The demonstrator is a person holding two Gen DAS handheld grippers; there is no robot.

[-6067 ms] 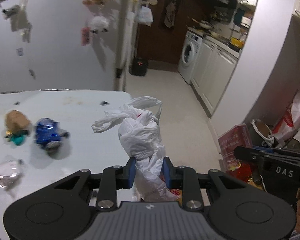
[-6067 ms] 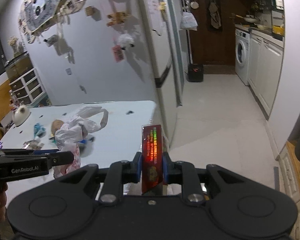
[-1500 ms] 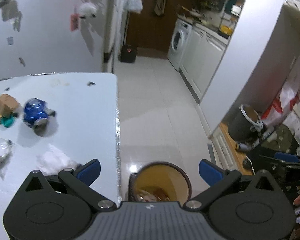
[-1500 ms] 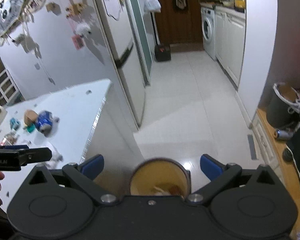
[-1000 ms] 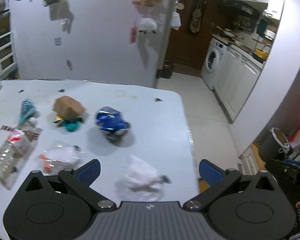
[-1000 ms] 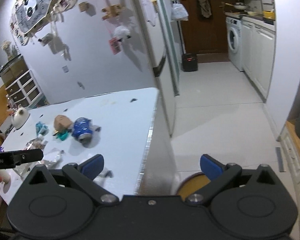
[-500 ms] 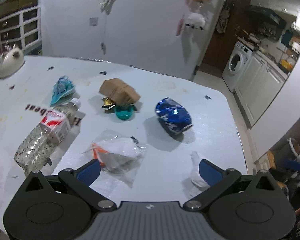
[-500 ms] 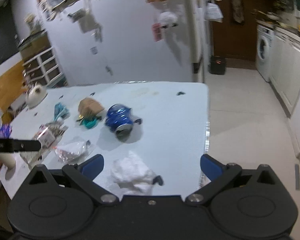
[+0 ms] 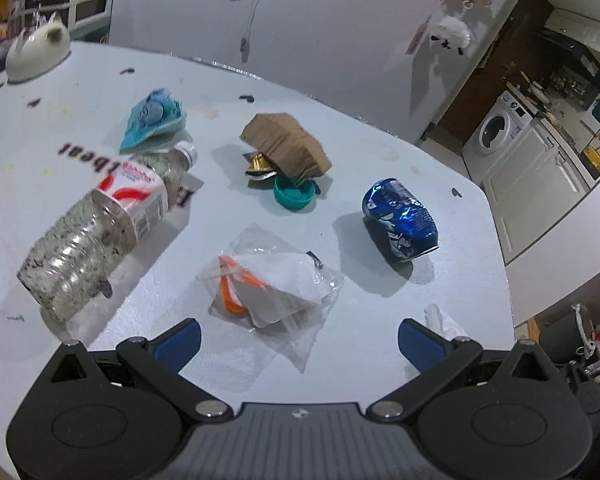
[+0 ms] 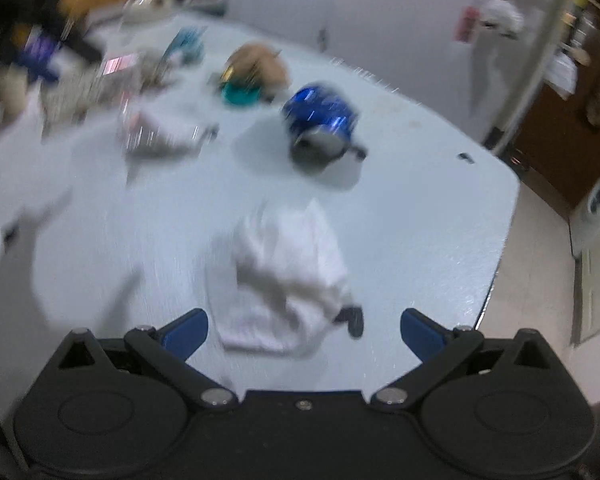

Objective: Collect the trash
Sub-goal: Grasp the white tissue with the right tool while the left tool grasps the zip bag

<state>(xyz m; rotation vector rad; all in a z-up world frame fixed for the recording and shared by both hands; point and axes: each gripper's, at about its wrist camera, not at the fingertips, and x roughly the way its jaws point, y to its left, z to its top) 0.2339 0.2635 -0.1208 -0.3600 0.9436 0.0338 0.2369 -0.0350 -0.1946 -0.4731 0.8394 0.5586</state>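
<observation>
Hovering over the desk [image 9: 380, 340], the left hand-held gripper [image 9: 298, 344] spreads its fingers wide, empty, above a clear wrapper [image 9: 274, 288]. At 1 o'clock lies a crushed blue can [image 9: 400, 219]; at 10 o'clock, a plastic bottle [image 9: 100, 224]. The right hand-held gripper [image 10: 302, 330], equally agape, frames a white tissue [image 10: 286, 276] in a blurred view.

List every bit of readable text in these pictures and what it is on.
"bear", seen upside down: printed on the table, beside the plastic bottle.
Bottle label: red and white, print too blurred to read.
Blue can: crushed, lettering unreadable.
Right wrist view: motion-blurred, nothing legible.
</observation>
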